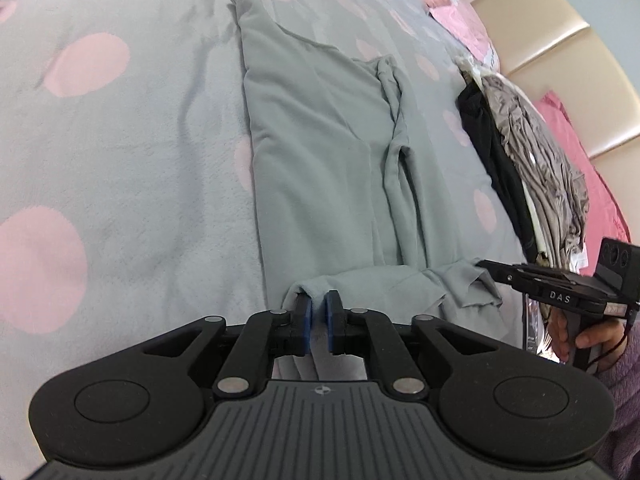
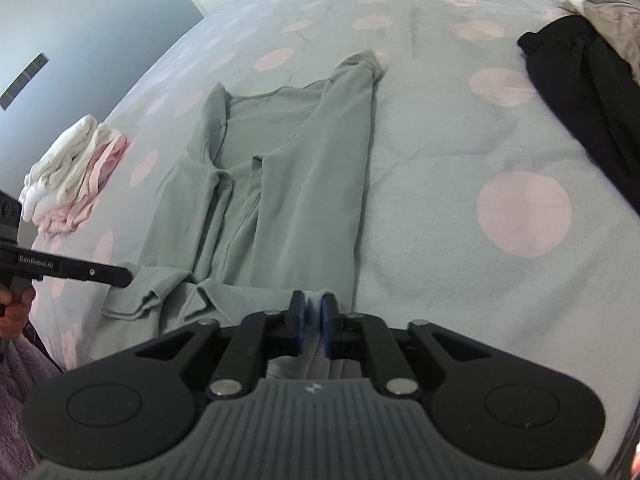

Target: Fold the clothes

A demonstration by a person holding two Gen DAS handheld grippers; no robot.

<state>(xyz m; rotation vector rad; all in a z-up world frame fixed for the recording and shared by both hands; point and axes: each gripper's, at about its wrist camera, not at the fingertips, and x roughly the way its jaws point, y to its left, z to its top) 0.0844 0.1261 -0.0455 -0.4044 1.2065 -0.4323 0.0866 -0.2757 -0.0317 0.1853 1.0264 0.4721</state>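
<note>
A grey-green long-sleeved top (image 1: 320,140) (image 2: 288,160) lies lengthwise on the bed, its sleeves folded inward. Its near hem is doubled over towards me. My left gripper (image 1: 318,308) sits at the hem's left corner, with a narrow gap between its blue pads and a fold of the cloth loose in that gap. My right gripper (image 2: 312,310) is at the hem's right corner, pads slightly apart with cloth between them. Each gripper also shows side-on in the other's view: the right gripper (image 1: 520,276) and the left gripper (image 2: 112,274), both low over the hem.
The bedspread (image 1: 120,160) is pale grey with pink dots. A heap of black and grey clothes (image 1: 532,152) (image 2: 580,80) lies to the right by the beige headboard (image 1: 560,40). A folded white and pink stack (image 2: 76,168) sits at the bed's left edge. A hand (image 1: 576,336) holds the right gripper.
</note>
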